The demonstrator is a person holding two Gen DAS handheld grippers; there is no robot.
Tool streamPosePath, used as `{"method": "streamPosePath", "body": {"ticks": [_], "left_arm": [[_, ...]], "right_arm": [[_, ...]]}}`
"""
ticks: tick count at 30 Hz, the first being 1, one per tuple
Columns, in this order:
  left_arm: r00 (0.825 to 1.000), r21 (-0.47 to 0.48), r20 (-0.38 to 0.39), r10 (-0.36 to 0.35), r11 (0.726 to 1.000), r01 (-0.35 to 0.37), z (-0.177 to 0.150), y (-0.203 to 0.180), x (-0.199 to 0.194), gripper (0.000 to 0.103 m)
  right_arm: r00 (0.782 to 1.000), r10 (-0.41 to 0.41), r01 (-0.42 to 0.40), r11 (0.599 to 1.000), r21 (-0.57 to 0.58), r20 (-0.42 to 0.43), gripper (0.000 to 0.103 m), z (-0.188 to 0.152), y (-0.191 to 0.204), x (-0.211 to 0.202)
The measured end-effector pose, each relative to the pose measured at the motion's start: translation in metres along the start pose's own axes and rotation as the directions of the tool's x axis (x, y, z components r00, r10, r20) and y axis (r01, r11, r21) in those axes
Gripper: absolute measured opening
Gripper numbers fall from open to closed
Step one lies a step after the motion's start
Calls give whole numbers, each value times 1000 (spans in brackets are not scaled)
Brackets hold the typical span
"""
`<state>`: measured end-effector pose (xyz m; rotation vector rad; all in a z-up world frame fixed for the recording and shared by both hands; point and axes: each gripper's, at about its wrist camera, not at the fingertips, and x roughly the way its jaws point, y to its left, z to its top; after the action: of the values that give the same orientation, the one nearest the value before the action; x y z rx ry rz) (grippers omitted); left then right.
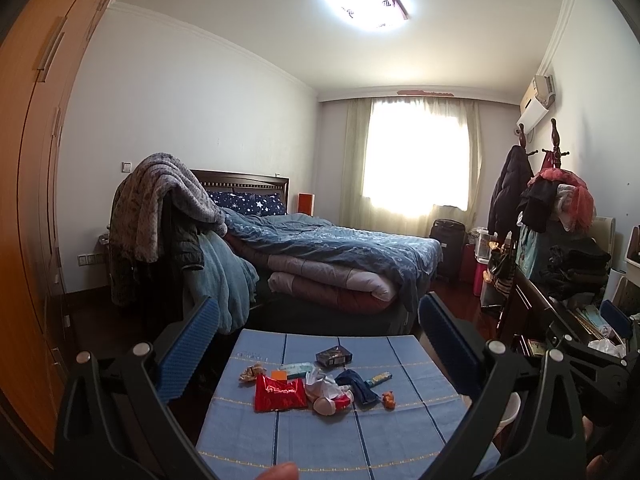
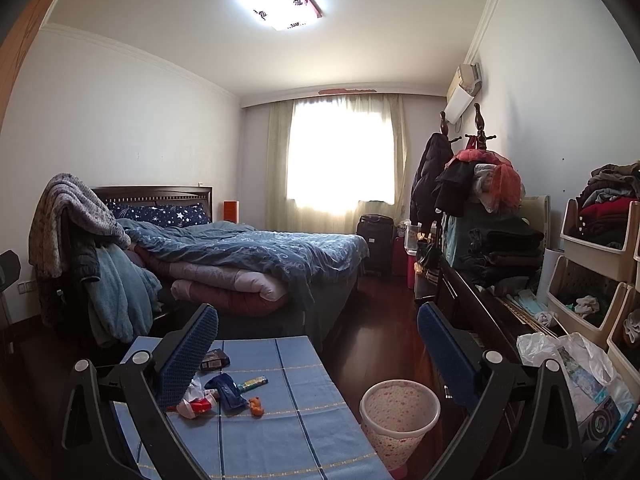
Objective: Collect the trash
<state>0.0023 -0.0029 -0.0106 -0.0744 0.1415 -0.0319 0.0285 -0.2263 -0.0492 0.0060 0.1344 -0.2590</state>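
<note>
A small table with a blue checked cloth (image 1: 352,432) (image 2: 280,432) carries a scatter of litter. A red wrapper (image 1: 279,393), a dark box (image 1: 334,356) (image 2: 214,359), a crumpled white bag (image 1: 324,381), a dark blue pouch (image 1: 357,386) (image 2: 228,391), a thin green-yellow stick pack (image 1: 379,377) (image 2: 252,383) and a small orange scrap (image 1: 388,399) (image 2: 256,405) lie there. A pink-dotted waste bin (image 2: 399,420) stands on the floor right of the table. My left gripper (image 1: 320,332) hangs open above the table, well short of the litter. My right gripper (image 2: 318,332) is open too, between table and bin.
A bed (image 1: 340,256) with blue bedding lies beyond the table. A dark desk (image 2: 480,320) piled with clothes, stacked bins (image 2: 592,272) and a plastic bag (image 2: 568,356) fills the right side. A wooden wardrobe (image 1: 36,200) lines the left. Dark wood floor (image 2: 380,332) runs between bed and desk.
</note>
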Motion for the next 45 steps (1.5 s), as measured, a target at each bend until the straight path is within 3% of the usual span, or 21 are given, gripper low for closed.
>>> {"method": "streamPosePath", "body": {"ticks": [18, 21, 24, 26, 29, 32, 37, 41, 45], "left_arm": [[999, 8, -29, -12, 1000, 12, -1, -3, 18, 100], [999, 10, -49, -4, 1000, 5, -9, -1, 28, 100], [993, 15, -116, 17, 1000, -15, -28, 8, 52, 100], [978, 20, -204, 41, 999, -37, -47, 17, 80, 100], [939, 10, -338, 64, 998, -65, -82, 35, 127, 100], [901, 6, -426, 89, 995, -95, -114, 48, 170, 100], [854, 1, -505, 125, 989, -145, -158, 66, 239, 99], [797, 5, -589, 135, 987, -163, -192, 77, 298, 99], [756, -10, -644, 114, 987, -158, -222, 86, 342, 99]], "right_arm": [[999, 11, -11, 1000, -4, -33, 100, -5, 3, 15], [998, 27, -27, 1000, -5, -65, 100, -13, 4, 28], [990, 50, -53, 998, -21, -135, 100, -31, 12, 54], [975, 83, -93, 995, -37, -204, 100, -48, 20, 80], [942, 141, -163, 985, -49, -305, 100, -77, 38, 115], [906, 205, -234, 971, -36, -370, 100, -103, 52, 143], [869, 241, -287, 957, -45, -431, 99, -130, 72, 176], [845, 235, -297, 953, -56, -481, 99, -144, 83, 202], [818, 239, -314, 948, -57, -523, 99, -158, 90, 224]]}}
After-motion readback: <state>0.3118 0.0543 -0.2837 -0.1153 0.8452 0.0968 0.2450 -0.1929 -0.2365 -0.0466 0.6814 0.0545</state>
